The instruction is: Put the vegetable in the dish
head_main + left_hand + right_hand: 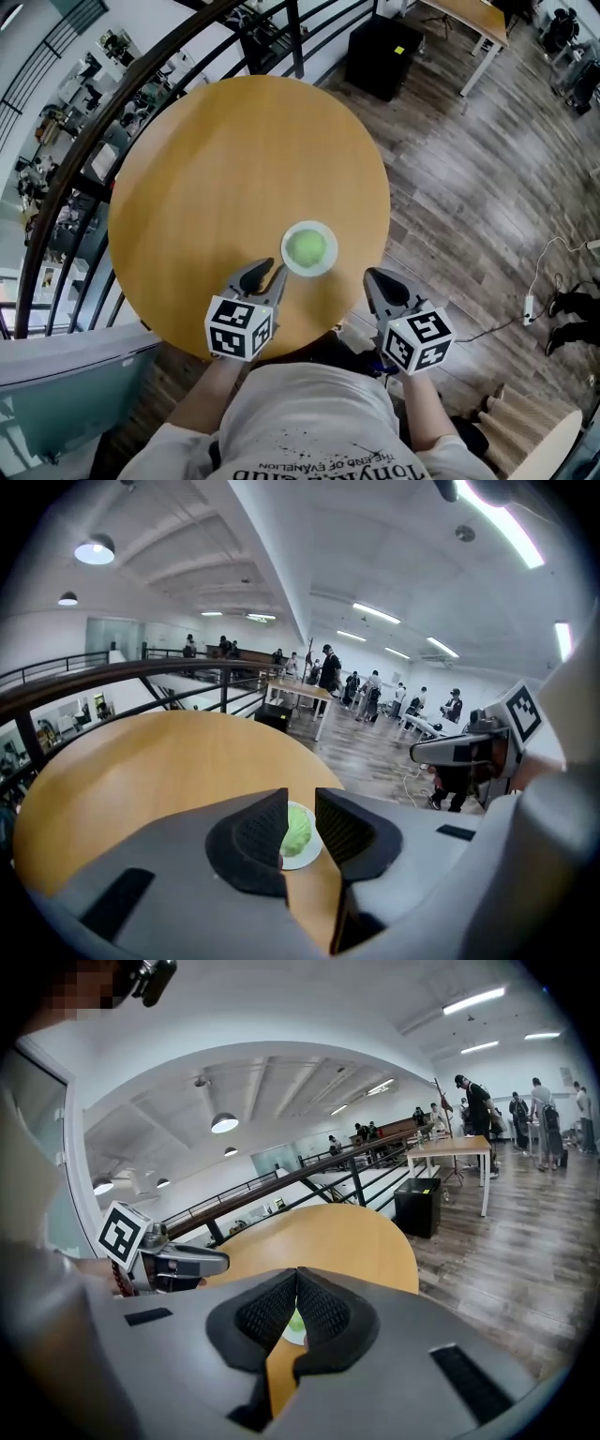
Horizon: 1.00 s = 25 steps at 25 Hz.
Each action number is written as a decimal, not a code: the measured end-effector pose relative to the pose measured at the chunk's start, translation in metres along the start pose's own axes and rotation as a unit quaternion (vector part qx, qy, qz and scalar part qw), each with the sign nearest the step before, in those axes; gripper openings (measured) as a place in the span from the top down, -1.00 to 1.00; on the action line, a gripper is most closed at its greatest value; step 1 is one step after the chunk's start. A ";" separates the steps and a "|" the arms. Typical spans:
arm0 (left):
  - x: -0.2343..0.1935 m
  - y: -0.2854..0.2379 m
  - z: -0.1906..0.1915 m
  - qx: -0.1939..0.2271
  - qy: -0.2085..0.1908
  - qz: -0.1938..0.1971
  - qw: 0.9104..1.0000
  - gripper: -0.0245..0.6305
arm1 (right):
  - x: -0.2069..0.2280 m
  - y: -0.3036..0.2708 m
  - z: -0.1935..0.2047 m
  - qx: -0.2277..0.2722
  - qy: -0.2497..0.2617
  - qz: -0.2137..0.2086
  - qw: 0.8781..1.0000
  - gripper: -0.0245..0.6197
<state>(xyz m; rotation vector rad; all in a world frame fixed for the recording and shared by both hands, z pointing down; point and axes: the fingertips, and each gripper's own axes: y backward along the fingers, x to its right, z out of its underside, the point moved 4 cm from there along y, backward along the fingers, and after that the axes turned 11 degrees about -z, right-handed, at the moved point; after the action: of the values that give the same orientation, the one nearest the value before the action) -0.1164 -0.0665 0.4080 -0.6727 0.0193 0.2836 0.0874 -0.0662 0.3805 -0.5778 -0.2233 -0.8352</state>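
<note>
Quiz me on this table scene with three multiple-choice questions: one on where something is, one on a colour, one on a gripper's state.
1. Where is the round green vegetable?
A. in the small white dish
B. on the bare tabletop
C. between a gripper's jaws

2. What colour is the round wooden table?
A. white
B. yellow-brown
C. black

3. How do the jaws of the right gripper stand?
A. wide apart
B. clamped on the vegetable
C. together, holding nothing

Answers: A, the head view shows it lying inside the dish; B, the top is yellow-brown wood; C, the jaw tips meet with nothing between them.
</note>
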 end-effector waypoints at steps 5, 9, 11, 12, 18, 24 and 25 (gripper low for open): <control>0.007 0.028 -0.001 0.012 -0.011 0.003 1.000 0.74 | -0.032 -0.006 -0.009 0.008 0.016 -0.009 1.000 0.85; 0.021 0.043 -0.004 0.032 -0.017 0.009 0.999 0.81 | -0.044 -0.005 -0.023 0.018 0.036 -0.007 0.999 0.85; 0.027 0.043 -0.007 0.037 -0.011 0.012 0.999 0.83 | -0.043 -0.001 -0.032 0.026 0.036 -0.005 0.999 0.85; 0.029 0.042 -0.009 0.038 -0.009 0.014 0.999 0.85 | -0.041 0.000 -0.036 0.030 0.034 -0.004 0.999 0.85; 0.040 0.040 -0.022 0.047 -0.013 0.013 0.999 0.85 | -0.037 0.008 -0.050 0.045 0.035 -0.006 0.998 0.85; 0.042 0.042 -0.018 0.040 -0.013 0.019 0.999 0.85 | -0.040 0.008 -0.042 0.038 0.031 -0.013 0.999 0.85; 0.043 0.043 -0.017 0.037 -0.014 0.020 0.999 0.85 | -0.041 0.008 -0.041 0.038 0.028 -0.015 0.999 0.85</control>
<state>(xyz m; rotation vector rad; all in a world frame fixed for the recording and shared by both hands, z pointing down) -0.0851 -0.0344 0.3638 -0.5962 0.0175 0.3299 0.0647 -0.0593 0.3273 -0.4792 -0.2118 -0.8661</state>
